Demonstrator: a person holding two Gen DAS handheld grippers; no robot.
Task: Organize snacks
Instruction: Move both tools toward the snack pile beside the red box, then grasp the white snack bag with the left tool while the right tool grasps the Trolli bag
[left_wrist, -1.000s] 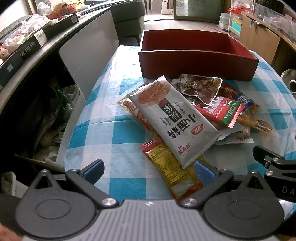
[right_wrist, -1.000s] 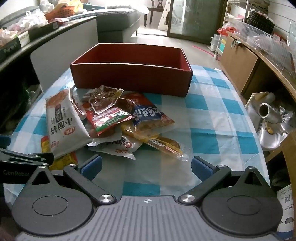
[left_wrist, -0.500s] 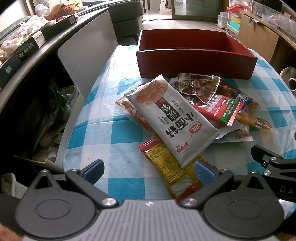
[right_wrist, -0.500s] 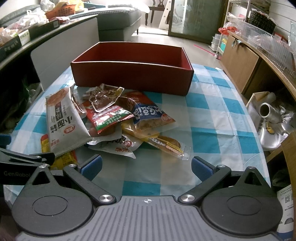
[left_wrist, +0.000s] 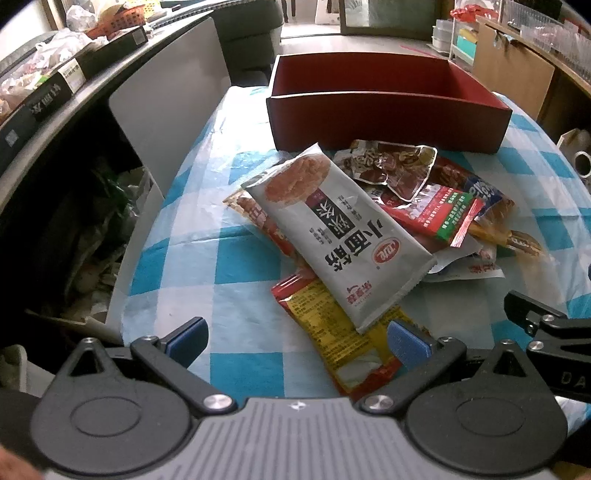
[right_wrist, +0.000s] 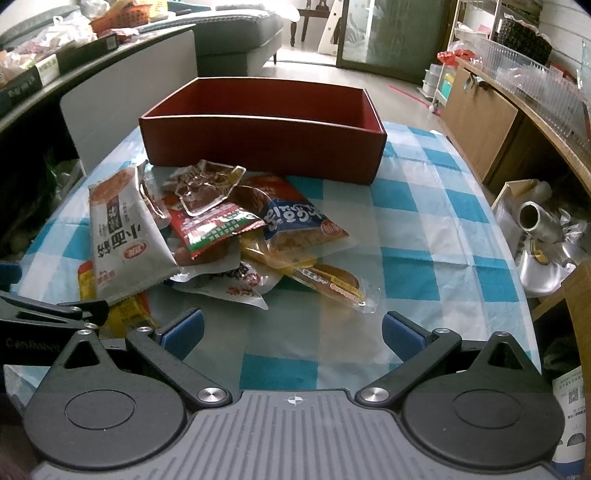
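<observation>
A pile of snack packets lies on the blue-checked table in front of an empty red box (left_wrist: 388, 122) (right_wrist: 262, 144). A long white packet (left_wrist: 340, 236) (right_wrist: 122, 236) lies on top at the left, over a yellow and red packet (left_wrist: 332, 332). A red and green packet (right_wrist: 214, 229), a blue packet (right_wrist: 295, 221) and a sausage stick (right_wrist: 332, 284) lie to the right. My left gripper (left_wrist: 297, 339) is open and empty, just short of the yellow packet. My right gripper (right_wrist: 291, 330) is open and empty, in front of the pile.
A grey panel (left_wrist: 166, 110) and a cluttered shelf stand left of the table. A wooden cabinet (right_wrist: 480, 122) and metal kitchenware (right_wrist: 546, 236) stand to the right. The table edge (left_wrist: 129, 295) drops off at the left.
The left gripper has drawn back slightly; the pile and box sit a little farther up its view. The right gripper has barely moved. Both stay open.
</observation>
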